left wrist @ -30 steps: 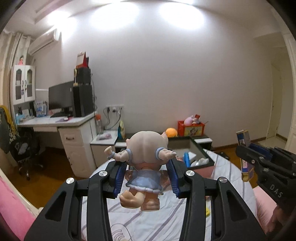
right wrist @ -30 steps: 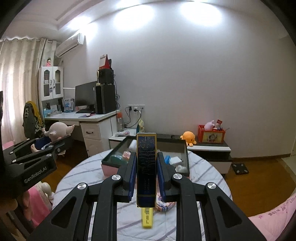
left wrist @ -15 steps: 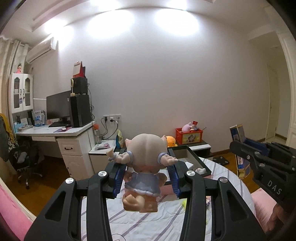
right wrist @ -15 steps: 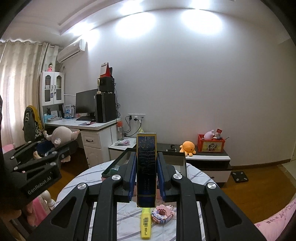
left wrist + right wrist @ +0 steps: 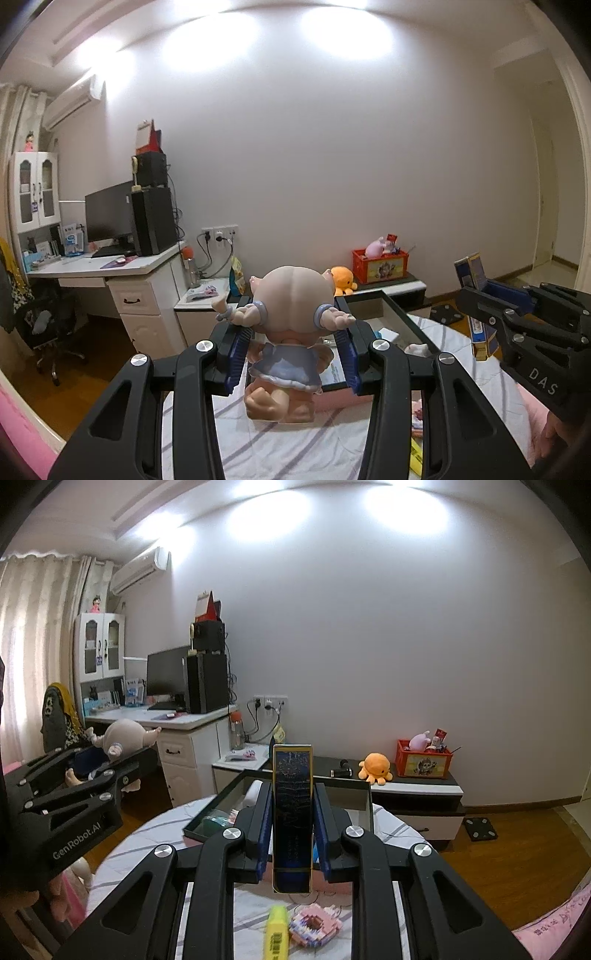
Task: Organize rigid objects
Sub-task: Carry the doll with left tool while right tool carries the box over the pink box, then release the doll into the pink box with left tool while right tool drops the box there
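My left gripper (image 5: 291, 350) is shut on a pig doll (image 5: 286, 332) in a blue dress, held upright above the striped round table (image 5: 277, 443). My right gripper (image 5: 291, 830) is shut on a tall dark blue box (image 5: 291, 819) with gold edges, held upright above the table. A dark open storage box (image 5: 354, 786) with several items inside stands on the table just beyond both grippers; it also shows in the left wrist view (image 5: 399, 314). The right gripper with its blue box (image 5: 476, 295) shows at the right of the left wrist view.
A yellow highlighter (image 5: 275, 934) and a pink block model (image 5: 314, 923) lie on the table below my right gripper. Behind stand a white desk (image 5: 129, 288) with a monitor, a low cabinet (image 5: 413, 794) with an orange plush and a red crate.
Both grippers rose and tilted up half a second ago, then came back down a little toward the storage box. Both keep their grip.
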### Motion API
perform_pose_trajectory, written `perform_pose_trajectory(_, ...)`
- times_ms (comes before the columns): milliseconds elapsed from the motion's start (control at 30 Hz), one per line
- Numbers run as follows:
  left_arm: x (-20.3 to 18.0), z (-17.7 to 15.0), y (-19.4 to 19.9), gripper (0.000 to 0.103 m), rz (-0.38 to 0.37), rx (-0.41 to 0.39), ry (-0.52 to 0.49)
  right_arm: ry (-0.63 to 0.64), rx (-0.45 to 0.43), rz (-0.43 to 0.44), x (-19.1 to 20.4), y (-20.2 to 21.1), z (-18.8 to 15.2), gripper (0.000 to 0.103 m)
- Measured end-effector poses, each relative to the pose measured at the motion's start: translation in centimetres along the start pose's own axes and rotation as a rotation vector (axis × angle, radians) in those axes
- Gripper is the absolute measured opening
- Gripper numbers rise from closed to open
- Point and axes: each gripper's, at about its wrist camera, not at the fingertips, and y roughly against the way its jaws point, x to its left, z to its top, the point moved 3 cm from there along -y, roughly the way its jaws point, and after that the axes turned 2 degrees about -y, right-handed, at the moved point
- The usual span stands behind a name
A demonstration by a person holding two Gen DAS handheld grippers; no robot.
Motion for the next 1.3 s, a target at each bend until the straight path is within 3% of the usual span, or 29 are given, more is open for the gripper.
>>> perform_pose_trajectory(167, 0.0, 0.1, -5.4, 0.043, -0.024, 0.057, -0.011, 0.005, 0.058, -0.005, -1.7, -4.2, 0.0, 0.021)
perform_pose_trajectory(333, -0.5, -0.6, -11.7, 0.043, -0.003, 0.138, -0.032, 0.025, 0.163, -0.050, -4.0, -9.6, -1.0, 0.021)
perform_pose_trajectory(467, -1.4, -2.4, -16.6, 0.043, -0.042, 0.243, -0.031, 0.021, 0.256, -0.073, -5.9, -13.3, -2.8, 0.021)
perform_pose_trajectory(667, -1.9, -4.3, -20.4, 0.043, -0.034, 0.323, -0.053, 0.051, 0.344, -0.111, -7.0, -16.6, -4.5, 0.021)
perform_pose_trajectory(767, -1.9, -4.6, -20.7, 0.047, -0.020, 0.329, -0.052, 0.050, 0.365, -0.113, -7.3, -17.3, -4.8, 0.021)
perform_pose_trajectory(833, -1.9, -4.6, -20.6, 0.061, -0.001, 0.317, -0.056, 0.059, 0.358, -0.128, -7.3, -17.3, -4.8, 0.021)
perform_pose_trajectory(900, -1.4, -4.0, -20.1, 0.082, 0.030, 0.276, -0.059, 0.047, 0.350, -0.114, -7.4, -17.0, -4.5, 0.022)
perform_pose_trajectory(1033, -0.4, -2.0, -17.9, 0.099, 0.052, 0.197, -0.028, 0.032, 0.319, -0.091, -7.0, -16.0, -3.3, 0.024)
perform_pose_trajectory(1067, -0.2, -1.5, -17.2, 0.100, 0.043, 0.186, -0.020, 0.026, 0.311, -0.088, -7.0, -15.6, -2.9, 0.029)
perform_pose_trajectory(1133, 0.3, -0.8, -16.1, 0.102, 0.041, 0.167, -0.011, 0.013, 0.279, -0.085, -6.4, -14.2, -1.7, 0.058)
perform_pose_trajectory(1300, 1.0, 0.7, -11.0, 0.103, 0.036, 0.108, 0.011, -0.012, 0.174, -0.043, -5.0, -9.1, 0.8, 0.066)
